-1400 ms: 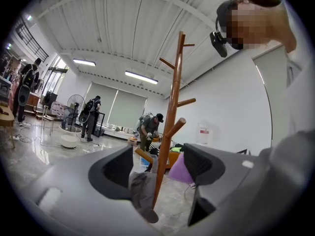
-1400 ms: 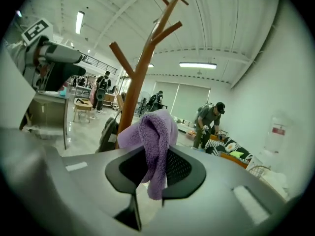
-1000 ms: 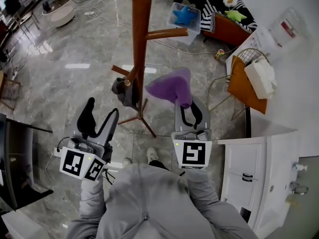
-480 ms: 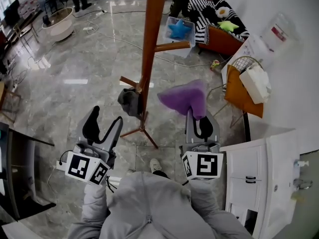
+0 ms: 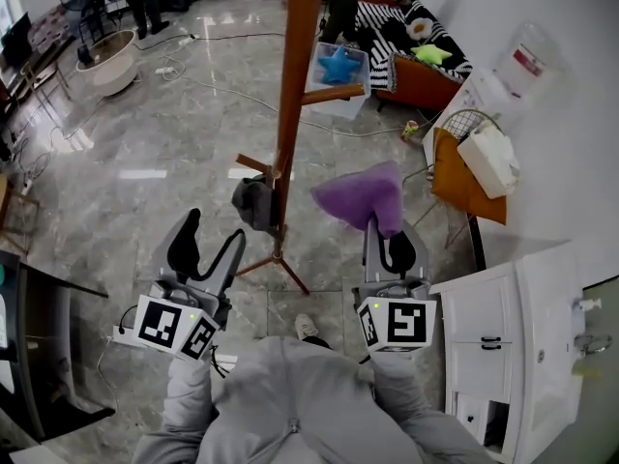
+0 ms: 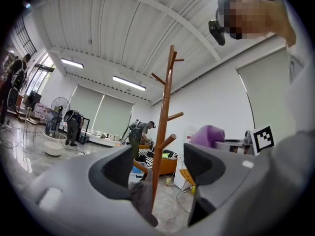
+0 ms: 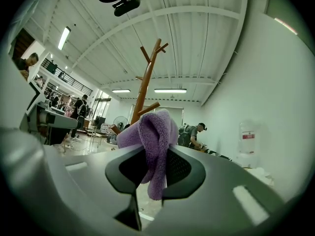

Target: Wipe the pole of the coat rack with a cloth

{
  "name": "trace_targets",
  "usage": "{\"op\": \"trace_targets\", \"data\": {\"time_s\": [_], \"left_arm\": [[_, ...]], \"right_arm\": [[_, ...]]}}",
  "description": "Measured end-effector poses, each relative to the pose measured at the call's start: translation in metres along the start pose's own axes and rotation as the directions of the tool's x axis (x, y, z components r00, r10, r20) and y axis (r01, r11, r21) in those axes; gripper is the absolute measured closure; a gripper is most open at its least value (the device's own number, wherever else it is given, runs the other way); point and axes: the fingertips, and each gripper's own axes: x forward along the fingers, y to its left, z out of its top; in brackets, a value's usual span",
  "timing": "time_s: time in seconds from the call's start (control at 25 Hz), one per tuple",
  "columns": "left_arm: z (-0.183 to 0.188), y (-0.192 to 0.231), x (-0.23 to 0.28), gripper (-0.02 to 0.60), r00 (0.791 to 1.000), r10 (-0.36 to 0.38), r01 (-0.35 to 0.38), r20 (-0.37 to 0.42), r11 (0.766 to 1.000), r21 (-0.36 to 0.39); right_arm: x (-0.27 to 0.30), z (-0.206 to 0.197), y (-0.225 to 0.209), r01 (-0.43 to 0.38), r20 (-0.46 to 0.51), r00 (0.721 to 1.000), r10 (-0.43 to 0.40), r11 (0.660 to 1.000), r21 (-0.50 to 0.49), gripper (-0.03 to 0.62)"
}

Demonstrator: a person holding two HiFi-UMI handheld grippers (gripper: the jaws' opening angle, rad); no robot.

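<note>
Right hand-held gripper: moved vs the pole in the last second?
Yes, slightly. In the head view the purple cloth nearly touched the coat rack pole before; now a gap separates them, so the right hand-held gripper drifted right, away from it.

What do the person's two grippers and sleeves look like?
Both the left gripper and the right gripper are grey, with black-padded jaws and a white cube of black square markers. A thin black cable loops by the left one. The sleeves are grey.
</note>
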Motion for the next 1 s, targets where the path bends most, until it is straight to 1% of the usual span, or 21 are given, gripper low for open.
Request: {"op": "trace_targets", "data": {"time_s": [0.32,1.0], "left_arm": [[0.003,0.001,0.000,0.233,1.000,-0.016,0.016,0.005,1.000,0.003],[-0.003,0.010,0.007,0.234,1.000,-0.009,0.009,-0.009,1.000,0.000]], "right_arm": [[-0.002,0.000,0.001,0.012,0.004,1.000,-0.012,1.000,-0.002,0.530],[0.011,-0.004,0.004,-0.001,-0.009,1.000,0.001,1.000,-0.009,0.530]]}}
